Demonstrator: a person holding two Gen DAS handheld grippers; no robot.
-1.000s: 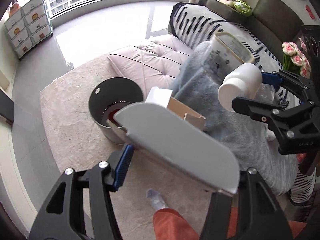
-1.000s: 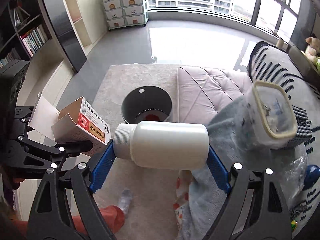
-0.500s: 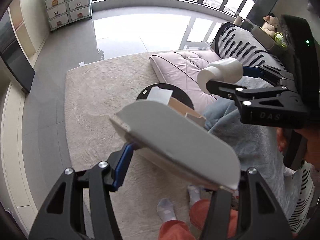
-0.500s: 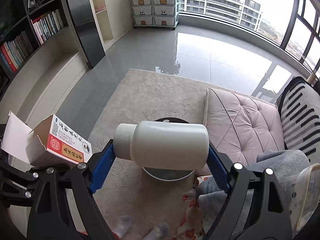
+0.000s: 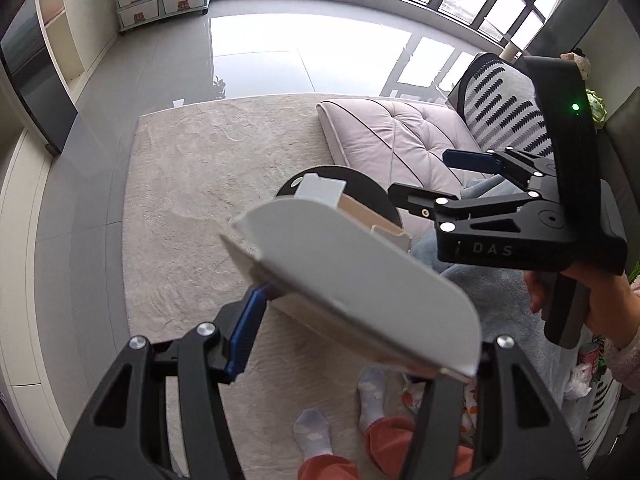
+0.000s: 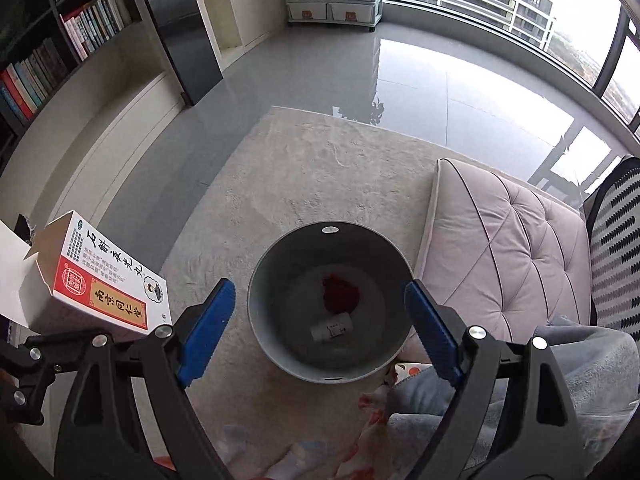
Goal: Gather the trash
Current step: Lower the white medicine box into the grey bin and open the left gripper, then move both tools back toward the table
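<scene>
The right gripper point(image 6: 316, 320) is spread wide and empty above the bin point(image 6: 256, 304), where a bottle point(image 6: 332, 328) apparently lies. The left gripper point(image 5: 360, 340) is clamped on a box point(image 5: 352, 280), held beside the bin; released there, it would land on the rug point(image 6: 280, 168).

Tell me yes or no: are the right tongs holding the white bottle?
No: the right tongs stand open and hold nothing above the grey bin, and the white bottle lies at its bottom.
</scene>
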